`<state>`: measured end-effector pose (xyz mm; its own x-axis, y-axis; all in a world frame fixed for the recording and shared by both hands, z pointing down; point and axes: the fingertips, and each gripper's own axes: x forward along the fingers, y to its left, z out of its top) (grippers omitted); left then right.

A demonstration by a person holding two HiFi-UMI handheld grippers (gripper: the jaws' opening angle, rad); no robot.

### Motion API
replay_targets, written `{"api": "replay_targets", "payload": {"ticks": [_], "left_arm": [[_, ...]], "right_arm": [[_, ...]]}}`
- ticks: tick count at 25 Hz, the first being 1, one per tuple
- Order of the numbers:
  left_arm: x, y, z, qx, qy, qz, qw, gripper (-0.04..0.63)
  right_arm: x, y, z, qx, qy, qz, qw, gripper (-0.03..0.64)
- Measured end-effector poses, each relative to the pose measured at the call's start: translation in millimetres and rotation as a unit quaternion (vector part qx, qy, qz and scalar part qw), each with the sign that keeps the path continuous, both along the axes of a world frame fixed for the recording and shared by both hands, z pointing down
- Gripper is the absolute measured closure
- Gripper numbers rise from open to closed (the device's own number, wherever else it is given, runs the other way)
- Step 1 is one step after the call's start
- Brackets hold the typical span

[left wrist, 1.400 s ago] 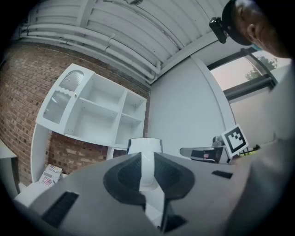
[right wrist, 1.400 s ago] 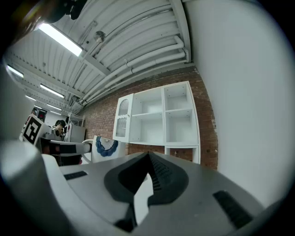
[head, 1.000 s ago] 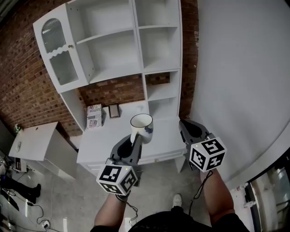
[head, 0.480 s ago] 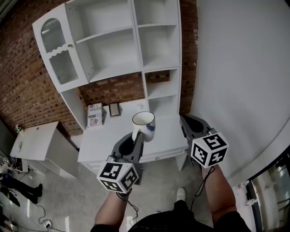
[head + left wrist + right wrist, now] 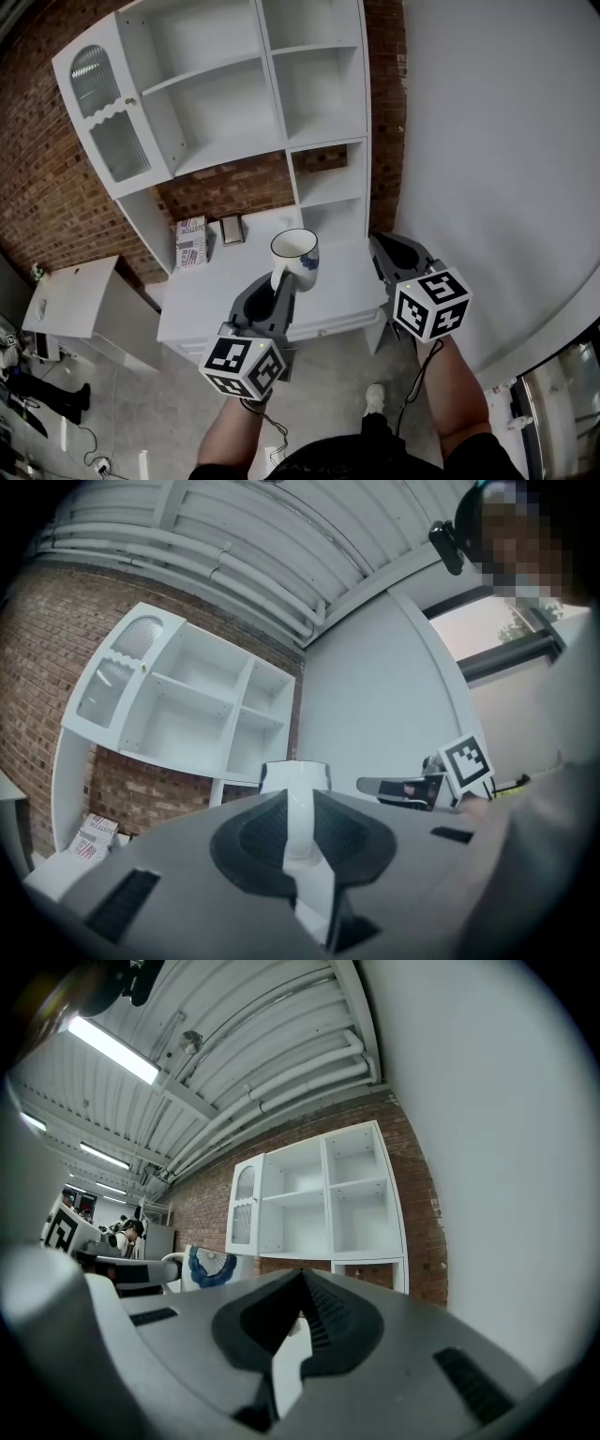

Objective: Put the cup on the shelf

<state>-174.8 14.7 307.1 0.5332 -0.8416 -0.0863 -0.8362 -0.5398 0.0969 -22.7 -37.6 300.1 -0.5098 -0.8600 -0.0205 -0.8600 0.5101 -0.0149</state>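
A white cup (image 5: 295,255) with a blue pattern is held up in front of the white shelf unit (image 5: 234,103). My left gripper (image 5: 279,284) is shut on its handle, which shows as a white strip between the jaws in the left gripper view (image 5: 298,822), the cup's body (image 5: 293,775) beyond them. To its right my right gripper (image 5: 386,249) is shut and empty, its jaws meeting at the tips (image 5: 302,1279). From the right gripper view the cup (image 5: 212,1267) shows at the left. The shelf compartments are bare.
Below the shelves runs a white counter (image 5: 211,291) with a printed box (image 5: 193,240) and a small frame (image 5: 232,228) at its back. The cabinet's glass door (image 5: 98,112) stands open at the left. A white table (image 5: 70,300) is lower left; a white wall (image 5: 487,141) on the right.
The cup and both grippers have edged slightly upward and toward the cabinet. The left grip on the handle is unchanged and the right gripper stays shut.
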Motion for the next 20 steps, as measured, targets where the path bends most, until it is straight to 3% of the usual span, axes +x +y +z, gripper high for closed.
{"api": "replay_targets", "payload": {"ticks": [20], "left_arm": [[33.7,-113.8,-3.3,0.003,0.008,-0.017,0.9998,0.543]], "right_arm": [[32.2,-117.4,-2.4,-0.002,0.006,-0.016,1.000,0.617]]}}
